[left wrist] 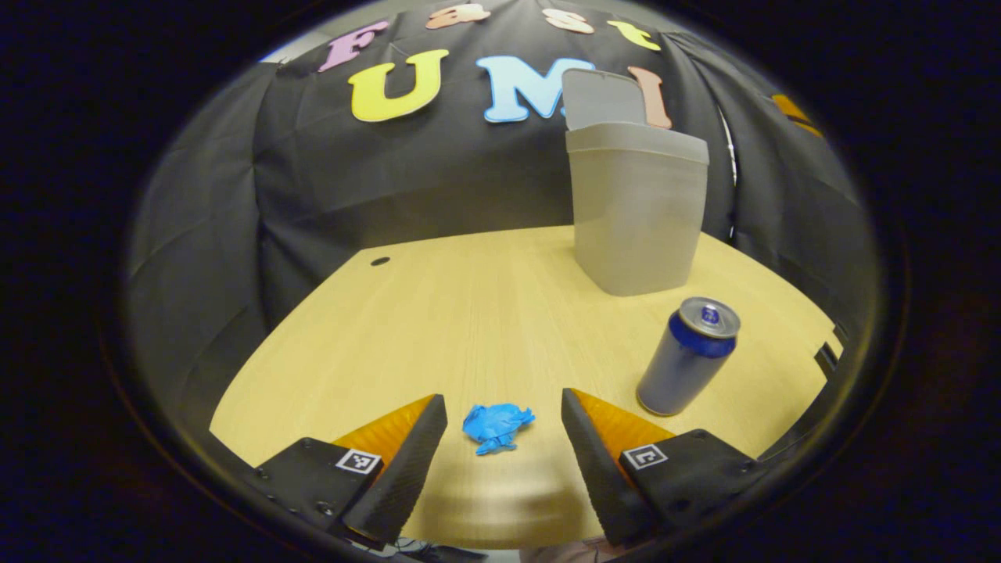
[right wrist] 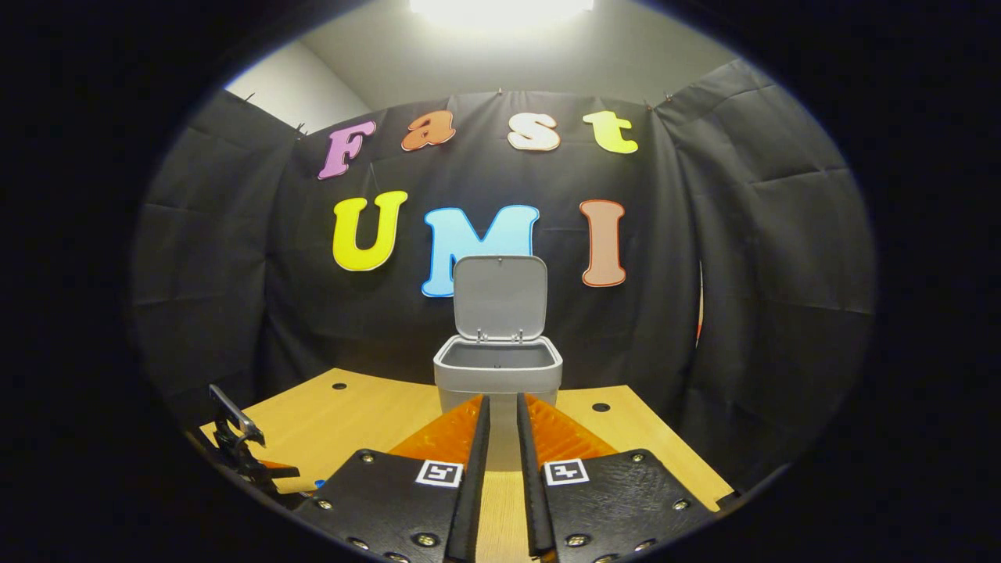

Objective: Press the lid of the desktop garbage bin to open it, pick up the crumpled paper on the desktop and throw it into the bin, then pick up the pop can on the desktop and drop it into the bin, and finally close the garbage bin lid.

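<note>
A blue crumpled paper (left wrist: 498, 426) lies on the wooden desktop (left wrist: 469, 313), right between the spread fingers of my left gripper (left wrist: 502, 397), which is open and not touching it. A blue and silver pop can (left wrist: 688, 356) stands upright to the right of that gripper. Behind the can, the grey garbage bin (left wrist: 637, 211) has its lid (left wrist: 602, 98) raised. In the right gripper view the bin (right wrist: 498, 367) stands straight ahead, lid (right wrist: 500, 297) upright and mouth open. My right gripper (right wrist: 503, 399) is held above the desk in front of it, shut with nothing between its fingers.
The black cloth wall closes the booth behind the bin. Small dark holes (right wrist: 600, 407) mark the desktop's far corners. The left gripper's body (right wrist: 235, 446) shows at the lower left of the right gripper view. The desk's edges curve close on both sides.
</note>
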A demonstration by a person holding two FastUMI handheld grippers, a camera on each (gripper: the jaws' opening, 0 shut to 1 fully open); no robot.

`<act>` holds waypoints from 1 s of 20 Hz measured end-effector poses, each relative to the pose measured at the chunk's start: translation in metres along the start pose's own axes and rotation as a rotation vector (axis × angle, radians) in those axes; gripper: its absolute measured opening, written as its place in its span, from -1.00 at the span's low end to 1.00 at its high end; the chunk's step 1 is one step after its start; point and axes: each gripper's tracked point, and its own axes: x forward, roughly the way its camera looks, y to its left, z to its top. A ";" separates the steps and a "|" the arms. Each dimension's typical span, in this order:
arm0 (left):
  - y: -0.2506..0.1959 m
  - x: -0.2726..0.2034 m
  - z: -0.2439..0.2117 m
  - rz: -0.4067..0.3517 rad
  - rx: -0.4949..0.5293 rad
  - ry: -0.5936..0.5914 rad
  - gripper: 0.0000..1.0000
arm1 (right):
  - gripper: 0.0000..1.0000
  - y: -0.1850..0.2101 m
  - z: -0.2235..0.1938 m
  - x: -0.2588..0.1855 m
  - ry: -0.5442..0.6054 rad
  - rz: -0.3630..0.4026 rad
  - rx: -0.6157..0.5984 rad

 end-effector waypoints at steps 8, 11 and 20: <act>-0.003 0.035 -0.026 -0.060 0.026 0.072 0.96 | 0.45 0.018 -0.005 -0.002 0.036 -0.018 -0.021; 0.000 0.044 -0.030 -0.067 0.021 0.087 0.96 | 0.91 0.020 0.001 -0.002 0.020 -0.037 -0.028; -0.001 0.052 -0.044 -0.102 -0.002 0.132 0.58 | 0.91 0.031 -0.007 0.007 0.056 -0.028 -0.034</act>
